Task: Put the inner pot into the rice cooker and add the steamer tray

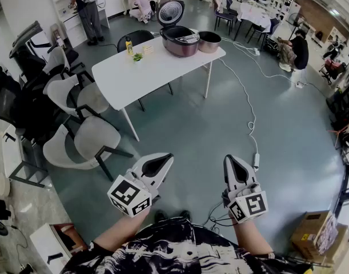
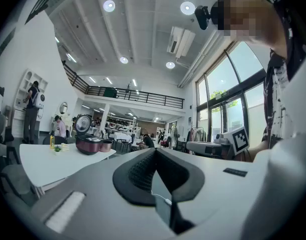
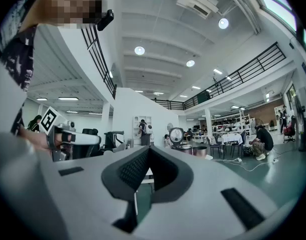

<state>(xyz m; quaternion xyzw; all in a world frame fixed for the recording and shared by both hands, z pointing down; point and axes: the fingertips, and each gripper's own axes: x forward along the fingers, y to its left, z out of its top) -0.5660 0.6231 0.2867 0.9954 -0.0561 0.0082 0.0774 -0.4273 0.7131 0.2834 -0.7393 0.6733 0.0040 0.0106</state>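
A maroon rice cooker [image 1: 179, 41] with its lid raised stands at the far end of a white table [image 1: 145, 73], several steps ahead of me. A metal inner pot [image 1: 209, 40] stands right beside it, on its right. Something pale grey lies across the cooker's mouth; I cannot tell what it is. Both grippers are held level over the floor, far short of the table. My left gripper [image 1: 160, 162] is shut and empty, and so is my right gripper [image 1: 235, 165]. In the left gripper view the cooker [image 2: 89, 143] and pot [image 2: 107, 145] are small and distant beyond the shut left gripper [image 2: 155, 151]. The right gripper view shows the cooker [image 3: 181, 145] past the right gripper [image 3: 148, 149].
Grey chairs [image 1: 85, 136] crowd the left side between me and the table. A white cable [image 1: 249, 104] runs across the green floor on the right. A cardboard box [image 1: 313, 233] sits at the lower right. A yellow bottle [image 1: 129, 45] and a small plant [image 1: 138, 56] stand on the table. People work in the background.
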